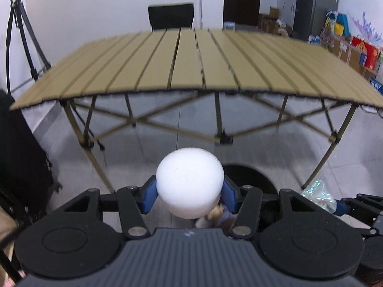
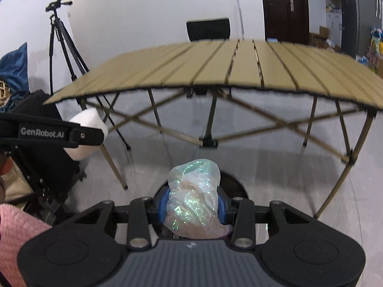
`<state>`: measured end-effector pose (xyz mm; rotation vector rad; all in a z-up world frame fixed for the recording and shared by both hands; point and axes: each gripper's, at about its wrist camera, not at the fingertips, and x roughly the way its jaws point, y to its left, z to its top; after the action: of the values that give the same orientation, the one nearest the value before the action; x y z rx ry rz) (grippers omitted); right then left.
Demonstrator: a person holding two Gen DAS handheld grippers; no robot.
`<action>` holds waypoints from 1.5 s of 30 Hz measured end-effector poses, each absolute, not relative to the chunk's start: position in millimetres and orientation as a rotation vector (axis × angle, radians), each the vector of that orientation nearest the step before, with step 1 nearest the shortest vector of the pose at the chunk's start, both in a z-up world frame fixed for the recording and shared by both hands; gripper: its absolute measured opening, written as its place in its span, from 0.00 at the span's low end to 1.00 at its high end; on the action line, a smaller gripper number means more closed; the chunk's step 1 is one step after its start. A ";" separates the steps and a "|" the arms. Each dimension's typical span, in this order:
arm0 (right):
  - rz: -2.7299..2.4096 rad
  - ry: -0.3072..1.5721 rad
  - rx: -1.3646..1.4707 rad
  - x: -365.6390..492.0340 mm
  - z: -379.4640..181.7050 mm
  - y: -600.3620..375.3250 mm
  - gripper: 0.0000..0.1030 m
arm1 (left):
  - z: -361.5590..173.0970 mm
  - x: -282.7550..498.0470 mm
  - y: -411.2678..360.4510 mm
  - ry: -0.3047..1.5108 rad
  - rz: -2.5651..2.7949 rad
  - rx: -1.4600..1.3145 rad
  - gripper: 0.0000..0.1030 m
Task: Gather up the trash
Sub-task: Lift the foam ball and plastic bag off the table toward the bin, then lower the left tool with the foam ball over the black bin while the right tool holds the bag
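Observation:
My left gripper is shut on a white foam ball, held in the air in front of the slatted table. The right wrist view shows that ball at the left, behind the left gripper's black finger. My right gripper is shut on a crumpled glittery plastic wrapper; the same wrapper shows at the right edge of the left wrist view. Below both grippers sits a dark round bin, partly hidden, with some scraps in it.
A tan folding table with crossed legs stands ahead. A black chair is behind it, a tripod at the left wall. A black case stands at the left, a pink sleeve near it, boxes and bags at the right.

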<state>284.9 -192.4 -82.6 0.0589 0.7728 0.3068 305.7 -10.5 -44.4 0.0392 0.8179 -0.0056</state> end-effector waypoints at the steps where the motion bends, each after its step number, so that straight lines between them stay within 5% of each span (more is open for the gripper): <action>1: 0.305 0.783 0.064 283.7 -88.6 -193.4 0.37 | -52.7 302.9 -9.0 0.833 -0.003 0.039 0.54; 20: 0.247 0.981 0.074 262.3 -182.9 -216.2 0.37 | -164.2 295.9 -15.0 1.069 0.039 0.050 0.54; 45: 0.181 1.112 0.081 291.4 -245.1 -223.8 0.37 | -209.7 312.9 -11.1 1.192 0.017 0.035 0.54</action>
<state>291.4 -223.8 -245.1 0.0813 1.1117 0.1810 312.9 -11.1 -209.7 0.0348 1.1923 0.0170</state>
